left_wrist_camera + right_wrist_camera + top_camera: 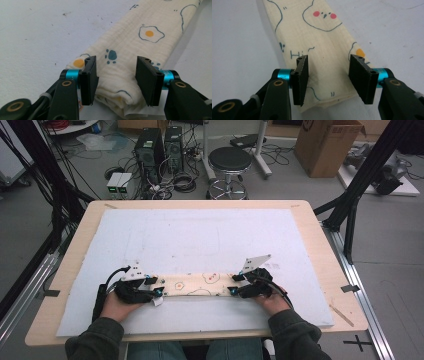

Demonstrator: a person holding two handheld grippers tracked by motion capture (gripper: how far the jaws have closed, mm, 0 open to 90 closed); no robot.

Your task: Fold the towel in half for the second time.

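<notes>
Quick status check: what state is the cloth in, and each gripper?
Cloth: folded into a long narrow strip, lying flat on the white mat.
Left gripper: open, jaws astride one cloth end.
Right gripper: open, jaws astride the other end.

A lab: computer towers (159, 151), tangled cables (175, 182), metal framing (367, 167).

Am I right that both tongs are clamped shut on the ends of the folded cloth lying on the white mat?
Not quite. The cloth does lie folded in a strip on the white mat, with the left tongs and right tongs at its ends, but both stand open. Each gripper view shows the jaws apart, the cloth between them unpinched.
</notes>
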